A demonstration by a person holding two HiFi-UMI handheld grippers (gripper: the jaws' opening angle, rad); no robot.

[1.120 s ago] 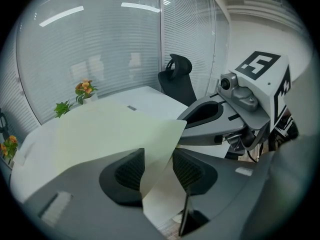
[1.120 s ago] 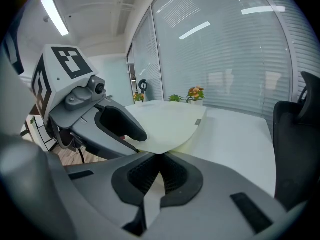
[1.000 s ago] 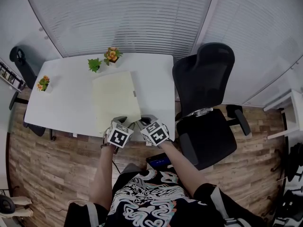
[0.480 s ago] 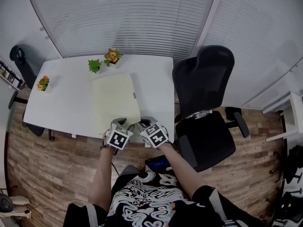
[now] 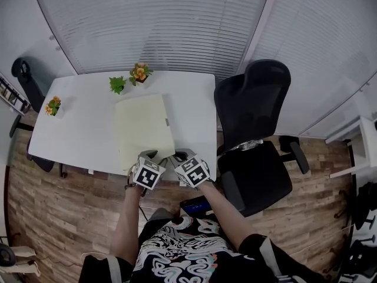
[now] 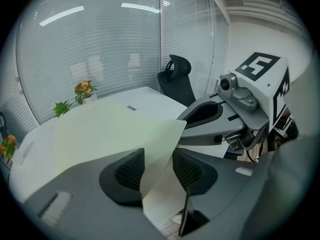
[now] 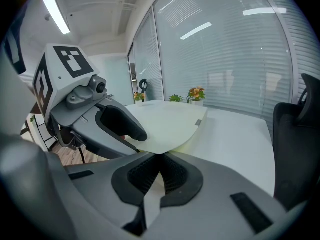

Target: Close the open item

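Note:
A pale yellow-green folder lies on the white table, its near edge at the table's front. Its top cover is lifted at the near corner and bends upward. My right gripper is shut on that cover's edge, and its pads pinch the sheet. Just to its left, my left gripper stands open; the cover passes between its pads with a gap showing. In each gripper view the other gripper sits close alongside: the right gripper and the left gripper.
Two small potted plants stand at the table's far edge, a third at its left end. A black office chair stands right of the table, another chair at far left. Blinds close off the back.

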